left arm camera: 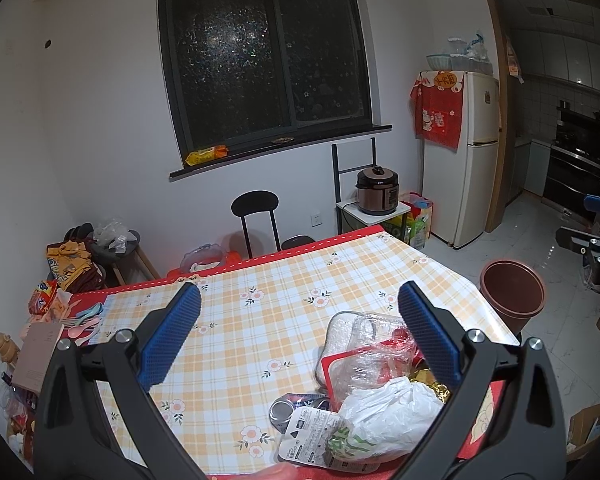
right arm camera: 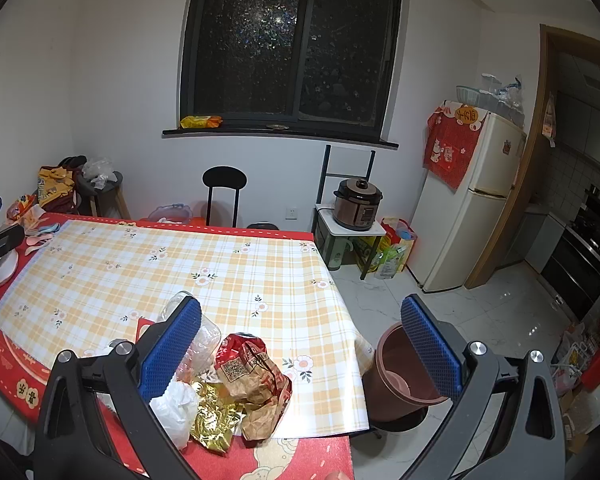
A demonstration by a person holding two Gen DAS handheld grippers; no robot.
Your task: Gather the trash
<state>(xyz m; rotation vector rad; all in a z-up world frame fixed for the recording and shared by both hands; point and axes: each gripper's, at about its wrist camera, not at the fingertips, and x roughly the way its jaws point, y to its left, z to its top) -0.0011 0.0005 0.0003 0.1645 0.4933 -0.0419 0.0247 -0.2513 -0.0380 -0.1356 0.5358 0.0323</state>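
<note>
While both my grippers hang spread and empty, trash pile sits below right gripper, toward its left finger; brown bin just right, off table edge.

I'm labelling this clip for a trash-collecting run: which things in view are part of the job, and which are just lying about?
Part of the job:
white plastic bag
clear plastic container
gold foil wrapper
brown paper bag
brown bin

Just lying about:
pressure cooker
fridge
black chair
pastel spoons

Dim indoor light, fisheye-warped edges
</note>
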